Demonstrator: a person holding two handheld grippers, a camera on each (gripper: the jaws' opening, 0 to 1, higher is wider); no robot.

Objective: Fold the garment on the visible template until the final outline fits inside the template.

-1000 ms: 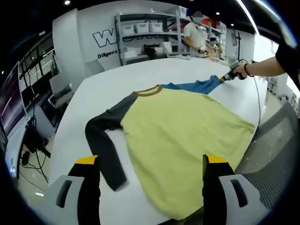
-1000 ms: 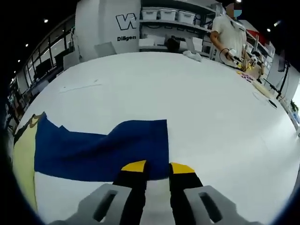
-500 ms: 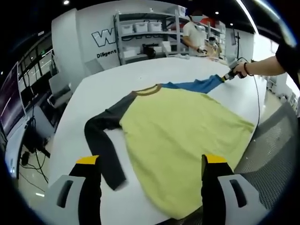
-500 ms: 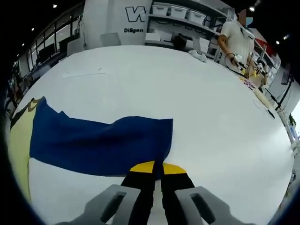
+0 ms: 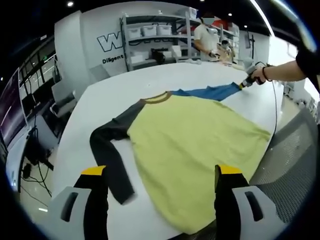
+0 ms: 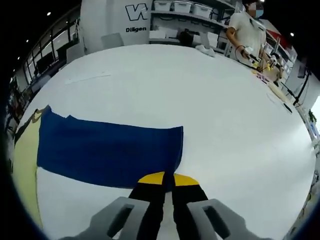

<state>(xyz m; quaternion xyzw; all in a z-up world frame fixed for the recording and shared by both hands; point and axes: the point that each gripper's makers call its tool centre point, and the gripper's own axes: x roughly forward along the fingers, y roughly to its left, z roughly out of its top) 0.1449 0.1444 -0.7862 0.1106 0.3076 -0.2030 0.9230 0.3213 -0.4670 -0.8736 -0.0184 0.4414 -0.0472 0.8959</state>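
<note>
A: Garment (image 5: 195,140) flat on white tabletop (image 5: 115,95), chest up. Yellow body, dark sleeve (image 5: 107,155) trailing out on one side of the body, blue sleeve (image 6: 107,155) stretched straight out on the far side, brown collar (image 5: 159,96) at the neck.

B: Any fold made?

A: None that I can see. Body lies fully open, both sleeves extended away from it. I judge the task at its start: spreading, not folding.

B: Template?

A: Cannot make out an outline around the garment. Only a faint thin mark on the tabletop well beyond the blue sleeve in the right gripper view; too slight to identify.

B: Hand-held grippers?

A: Right hand-held gripper (image 6: 168,178) sits at the cuff end of the blue sleeve, yellow tips pressed together with the cuff corner at them; looks pinched on the cuff, sleeve drawn taut from the body. Left hand-held gripper (image 5: 162,172) hangs over the hem edge of the yellow body, jaws wide apart, holding nothing.

B: What remains?

A: By my reckoning, everything: both sleeves in over the body, then the body folded down to size.
</note>
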